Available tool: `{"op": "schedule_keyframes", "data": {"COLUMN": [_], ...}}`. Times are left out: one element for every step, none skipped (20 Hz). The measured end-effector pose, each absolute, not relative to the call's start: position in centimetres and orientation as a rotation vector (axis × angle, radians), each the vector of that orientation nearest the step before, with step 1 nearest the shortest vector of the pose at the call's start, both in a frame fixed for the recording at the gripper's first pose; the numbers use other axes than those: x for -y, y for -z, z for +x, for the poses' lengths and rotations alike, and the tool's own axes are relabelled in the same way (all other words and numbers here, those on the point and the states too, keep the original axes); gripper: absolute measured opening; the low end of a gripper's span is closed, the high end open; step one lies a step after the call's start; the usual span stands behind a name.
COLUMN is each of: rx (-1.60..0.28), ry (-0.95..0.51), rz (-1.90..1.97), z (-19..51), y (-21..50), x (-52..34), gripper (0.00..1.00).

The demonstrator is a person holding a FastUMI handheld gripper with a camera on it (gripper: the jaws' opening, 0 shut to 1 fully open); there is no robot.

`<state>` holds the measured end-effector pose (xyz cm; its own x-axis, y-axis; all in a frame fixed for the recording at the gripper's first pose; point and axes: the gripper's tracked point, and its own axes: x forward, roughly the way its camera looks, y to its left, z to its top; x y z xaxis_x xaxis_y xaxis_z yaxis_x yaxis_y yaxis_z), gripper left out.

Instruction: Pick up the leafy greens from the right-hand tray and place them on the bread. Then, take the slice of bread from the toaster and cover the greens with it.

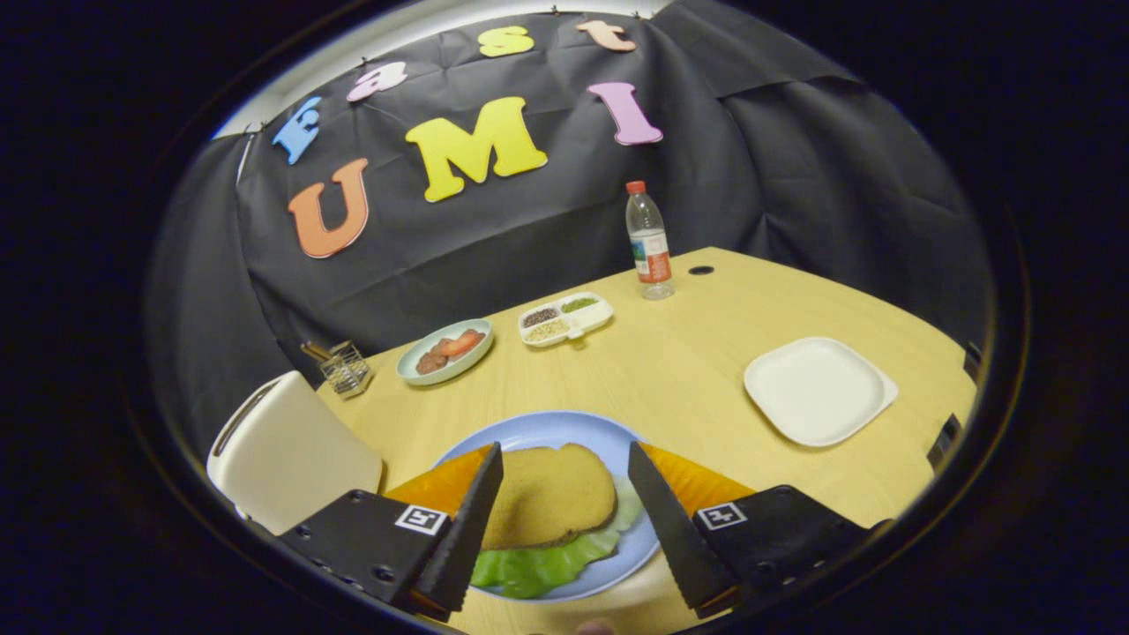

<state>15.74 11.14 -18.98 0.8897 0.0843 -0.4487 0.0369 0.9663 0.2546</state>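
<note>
The tool (564,494) hangs open above the near end of a pale wooden counter (688,379), its two fingers spread wide and touching nothing. Between them, and a little below, lies a blue plate (538,432) carrying the slice of bread (547,494), which sits on top of the leafy greens (538,564); the green frills poke out from under the bread on the side nearest the tool (whether another slice lies beneath the greens cannot be told). Just beside the left finger stands a white toaster (287,459), its slot showing as a dark line along the top.

Beyond the fingers the counter runs back to a wall of black cloth, creased and pinned up, which wraps round both sides of the booth. Ahead and to the right rests a square white tray (820,388), bare. Farther off, ahead and to the left, are a small wire holder (346,369) with sticks in it, a pale green dish (444,351) with red and brown pieces, and a white divided dish (566,319) of grains or seeds. Past these, near the back edge, a clear water bottle (649,242) with a red cap stands upright, with a dark round hole (701,270) in the counter just beside it.
</note>
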Motion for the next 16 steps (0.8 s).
{"op": "schedule_keyframes", "data": {"rx": [-0.465,-0.451,-0.434,-0.413,-0.386,-0.358,-0.332,-0.306,-0.288,-0.279,-0.265,-0.248,-0.225,-0.197,-0.173,-0.147], "ry": [-0.029,-0.032,-0.035,-0.038,-0.039,-0.041,-0.044,-0.048,-0.050,-0.056,-0.061,-0.065,-0.065,-0.068,-0.070,-0.079], "rz": [0.254,0.246,0.234,0.219,0.200,0.179,0.163,0.144,0.127,0.112,0.099,0.081,0.060,0.040,0.024,0.011], "z": [15.7,15.6,15.5,15.4,15.2,15.0,14.7,14.4,14.2,13.8,13.5,13.2,12.8,12.4,11.9,11.3], "y": [18.6,18.0,17.5,16.8,15.9,15.0,14.1,13.2,12.5,12.1,11.5,10.7,9.8,8.8,7.8,6.6], "x": [-11.2,-11.3,-11.2,-11.2,-11.1,-11.1,-11.1,-11.3,-11.3,-11.5,-11.6,-11.7,-11.6,-11.7,-11.8,-12.1], "gripper": [0.87,0.90,0.92,0.92,0.94,0.95,0.95,0.96,0.96,0.96,0.96,0.96,0.96,0.96,0.96,0.96]}}
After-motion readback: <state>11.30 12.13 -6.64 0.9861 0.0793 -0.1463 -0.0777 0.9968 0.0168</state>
